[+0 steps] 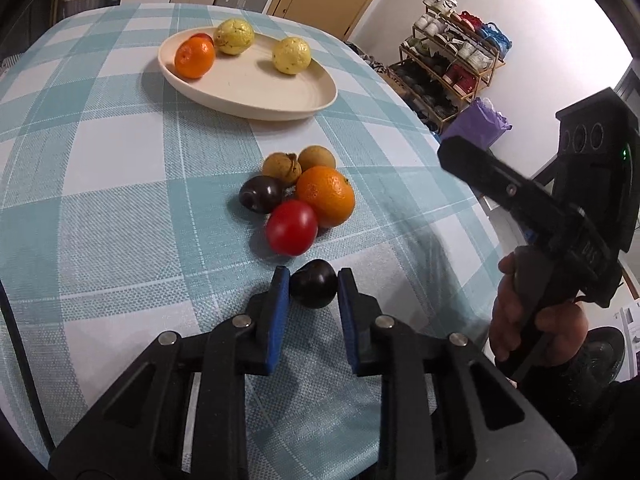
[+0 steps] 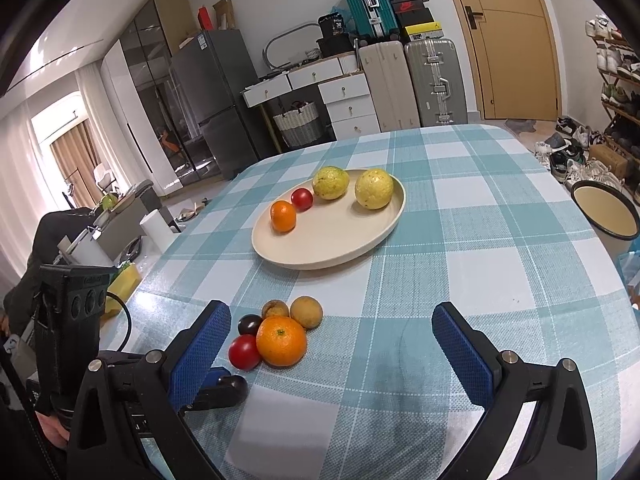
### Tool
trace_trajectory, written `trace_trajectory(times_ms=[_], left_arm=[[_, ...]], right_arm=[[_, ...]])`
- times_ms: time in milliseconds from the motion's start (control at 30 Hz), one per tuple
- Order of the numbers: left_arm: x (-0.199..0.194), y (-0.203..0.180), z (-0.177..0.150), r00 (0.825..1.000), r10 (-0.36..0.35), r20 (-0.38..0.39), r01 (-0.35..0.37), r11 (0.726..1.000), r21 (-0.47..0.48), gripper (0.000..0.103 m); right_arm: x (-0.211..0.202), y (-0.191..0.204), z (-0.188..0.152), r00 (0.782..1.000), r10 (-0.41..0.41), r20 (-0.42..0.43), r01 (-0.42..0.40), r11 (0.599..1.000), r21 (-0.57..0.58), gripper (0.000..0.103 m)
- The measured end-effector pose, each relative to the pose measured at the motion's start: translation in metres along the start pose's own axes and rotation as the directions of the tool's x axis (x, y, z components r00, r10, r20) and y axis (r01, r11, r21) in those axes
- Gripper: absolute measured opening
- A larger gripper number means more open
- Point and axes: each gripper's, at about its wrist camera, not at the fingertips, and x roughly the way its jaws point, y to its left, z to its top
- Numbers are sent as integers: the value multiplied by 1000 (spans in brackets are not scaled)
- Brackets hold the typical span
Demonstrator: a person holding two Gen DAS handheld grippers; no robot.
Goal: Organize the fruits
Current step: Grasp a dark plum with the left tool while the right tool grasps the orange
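Observation:
My left gripper [image 1: 313,280] is shut on a dark plum [image 1: 313,289] just above the checked tablecloth; both blue pads press its sides. Just beyond it lies a cluster: a red tomato [image 1: 292,227], an orange [image 1: 326,196], another dark plum [image 1: 260,194] and two brown fruits [image 1: 282,168]. Farther back, a cream oval plate [image 1: 248,108] holds an orange [image 1: 194,57], two yellow fruits [image 1: 234,36] and a small red fruit [image 2: 301,199]. My right gripper [image 2: 331,310] stands open and empty, near the cluster's orange [image 2: 281,341]. The left gripper [image 2: 224,380] shows at its lower left.
The table's right edge drops off toward a shoe rack [image 1: 452,60] and a purple bag [image 1: 476,120]. A hand [image 1: 520,320] holds the right gripper's handle beside the table. A round bin [image 2: 604,216] stands off the table's right side. Suitcases and drawers line the far wall.

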Motion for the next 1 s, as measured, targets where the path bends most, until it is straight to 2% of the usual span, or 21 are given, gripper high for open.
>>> trace_trajectory(times_ms=[467,767,867,1000], left_arm=[[-24,27,3,998,29,62,-25,998,-64,21],[-34,43,2,995,48,86,-39,993,-109,21],[-35,46,2,995,58,86,-47,992,-119,21],[-37,49,3,994,61,90,-49,991,-123,21]], right_arm=[[18,9,-12,993,85,-79,-83,996,21,103],[39,3,-13,978,167,-123,-149,979,142,102],[44,2,-13,975,176,-136,-153,974,168,98],[51,4,-12,965,202,-165,-173,969,174,85]])
